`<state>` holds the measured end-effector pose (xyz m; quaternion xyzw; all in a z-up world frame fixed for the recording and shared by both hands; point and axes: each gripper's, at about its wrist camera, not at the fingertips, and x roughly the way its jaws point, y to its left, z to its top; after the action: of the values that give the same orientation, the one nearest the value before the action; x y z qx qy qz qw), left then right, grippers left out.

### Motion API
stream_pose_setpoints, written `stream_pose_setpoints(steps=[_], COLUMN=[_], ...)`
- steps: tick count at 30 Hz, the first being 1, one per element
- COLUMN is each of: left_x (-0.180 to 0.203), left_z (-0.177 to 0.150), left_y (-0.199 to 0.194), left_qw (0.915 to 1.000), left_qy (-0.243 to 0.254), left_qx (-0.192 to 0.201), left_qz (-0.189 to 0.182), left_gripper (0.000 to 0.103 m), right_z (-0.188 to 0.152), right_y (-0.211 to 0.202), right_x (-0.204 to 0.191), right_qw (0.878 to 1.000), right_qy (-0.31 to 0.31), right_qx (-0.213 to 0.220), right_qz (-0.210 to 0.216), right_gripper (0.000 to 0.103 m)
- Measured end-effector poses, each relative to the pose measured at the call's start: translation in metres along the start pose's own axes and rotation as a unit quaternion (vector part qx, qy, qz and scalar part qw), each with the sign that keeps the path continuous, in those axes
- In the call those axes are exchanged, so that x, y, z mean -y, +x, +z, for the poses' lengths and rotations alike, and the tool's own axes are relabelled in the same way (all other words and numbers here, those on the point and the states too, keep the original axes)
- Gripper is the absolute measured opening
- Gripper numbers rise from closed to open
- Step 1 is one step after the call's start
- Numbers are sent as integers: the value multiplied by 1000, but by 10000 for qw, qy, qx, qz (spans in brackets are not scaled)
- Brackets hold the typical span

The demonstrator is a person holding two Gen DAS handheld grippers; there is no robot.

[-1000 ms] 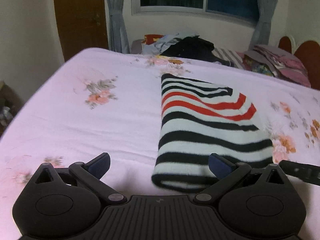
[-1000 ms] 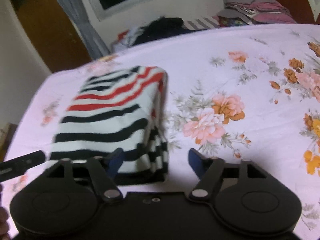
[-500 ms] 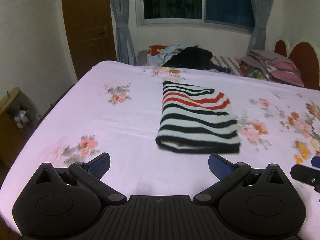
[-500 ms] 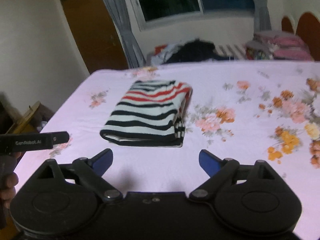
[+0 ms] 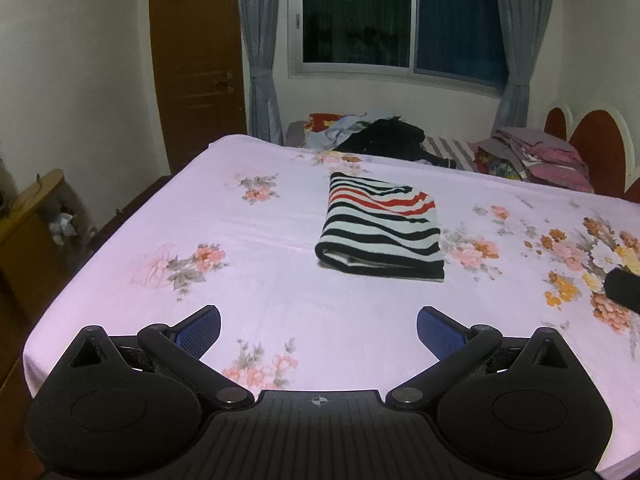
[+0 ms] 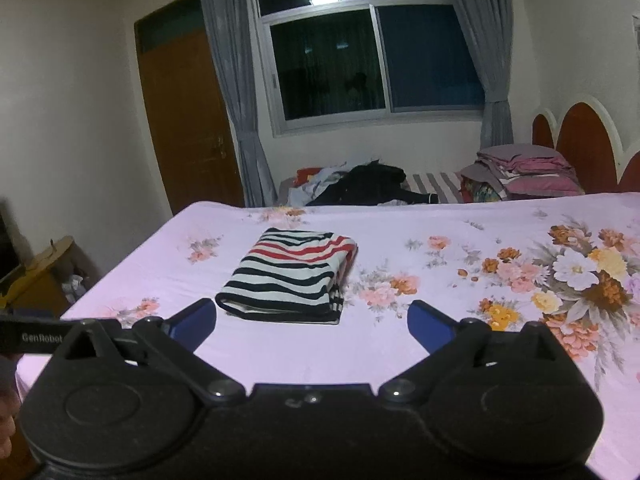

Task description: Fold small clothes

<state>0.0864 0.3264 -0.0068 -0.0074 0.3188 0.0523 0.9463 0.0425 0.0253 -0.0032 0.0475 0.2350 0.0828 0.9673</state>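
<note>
A folded striped garment, white with black and red stripes, lies flat in the middle of the pink floral bedsheet. It also shows in the right wrist view. My left gripper is open and empty, held well back from the garment above the bed's near edge. My right gripper is open and empty too, also back from the garment. The left gripper's body shows at the left edge of the right wrist view.
A heap of unfolded clothes lies beyond the bed's far edge. Folded pink bedding is stacked by the red headboard at the right. A wooden door and low furniture stand left of the bed.
Both grippers have pulled back and up from the folded garment, which now lies farther off. Both stayed open and empty.
</note>
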Motion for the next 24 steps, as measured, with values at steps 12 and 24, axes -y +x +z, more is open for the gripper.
stream_pose_setpoints(steps=[12,24], left_x=[6,10], left_z=[-5,-6], left_y=[-28,-32], left_qw=[9998,9998], left_qy=[56,53], left_qx=[183,164], left_qz=[27,49], left_gripper=[103,103], right_z=[-6,-8], right_y=[-27,-30], right_x=[-3,-3], right_qw=[9998,9998], right_qy=[-11,34], right_qx=[185,205], right_qz=[1,61], right_gripper=[103,103])
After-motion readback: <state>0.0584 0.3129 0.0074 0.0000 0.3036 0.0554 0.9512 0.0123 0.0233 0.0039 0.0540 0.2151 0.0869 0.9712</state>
